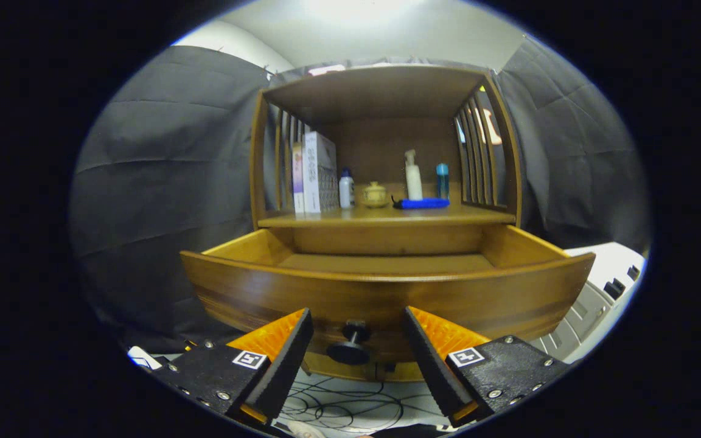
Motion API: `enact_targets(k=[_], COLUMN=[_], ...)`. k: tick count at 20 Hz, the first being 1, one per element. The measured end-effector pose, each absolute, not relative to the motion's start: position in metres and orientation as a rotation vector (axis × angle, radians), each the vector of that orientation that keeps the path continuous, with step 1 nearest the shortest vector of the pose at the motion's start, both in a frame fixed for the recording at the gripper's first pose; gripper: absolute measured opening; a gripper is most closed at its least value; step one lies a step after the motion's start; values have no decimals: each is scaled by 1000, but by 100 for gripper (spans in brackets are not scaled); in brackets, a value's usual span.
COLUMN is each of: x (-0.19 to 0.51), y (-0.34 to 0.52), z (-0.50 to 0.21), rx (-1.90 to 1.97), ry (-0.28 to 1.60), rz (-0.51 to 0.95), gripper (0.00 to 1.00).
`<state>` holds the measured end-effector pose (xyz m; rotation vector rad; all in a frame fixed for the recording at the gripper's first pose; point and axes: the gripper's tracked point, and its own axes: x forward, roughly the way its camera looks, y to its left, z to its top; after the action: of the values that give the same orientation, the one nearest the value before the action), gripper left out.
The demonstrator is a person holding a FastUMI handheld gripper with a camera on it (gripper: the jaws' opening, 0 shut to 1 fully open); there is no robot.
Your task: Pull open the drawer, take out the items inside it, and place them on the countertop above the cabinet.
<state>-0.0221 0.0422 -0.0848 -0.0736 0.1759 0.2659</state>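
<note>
A wooden cabinet stands ahead of me with its drawer (387, 292) pulled out toward me. The drawer's inside floor (387, 263) looks bare from this low angle; its front part is hidden behind the front panel. A dark round knob (350, 344) sticks out of the drawer front, low and centred. My gripper (356, 325) is open, one finger on each side of the knob, neither touching it. On the countertop (387, 216) above the drawer lie a blue flat item (421, 204), a white pump bottle (412, 176), a small blue-capped bottle (442, 180), a small yellowish jar (375, 194), a white bottle (345, 190) and upright boxes (317, 173).
Slatted wooden sides (478, 152) and a top board enclose the countertop space. Cables (338, 407) lie on the floor under the drawer. A white unit with dark handles (606, 286) stands to the right of the cabinet.
</note>
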Motion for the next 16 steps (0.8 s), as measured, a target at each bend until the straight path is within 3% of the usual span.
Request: enact_targets(k=[6,16], x=[-13,70], y=[41,29], z=[-48,-46], rx=[-118,-86], ry=[98,289], rz=[294,232], gripper=[93,93])
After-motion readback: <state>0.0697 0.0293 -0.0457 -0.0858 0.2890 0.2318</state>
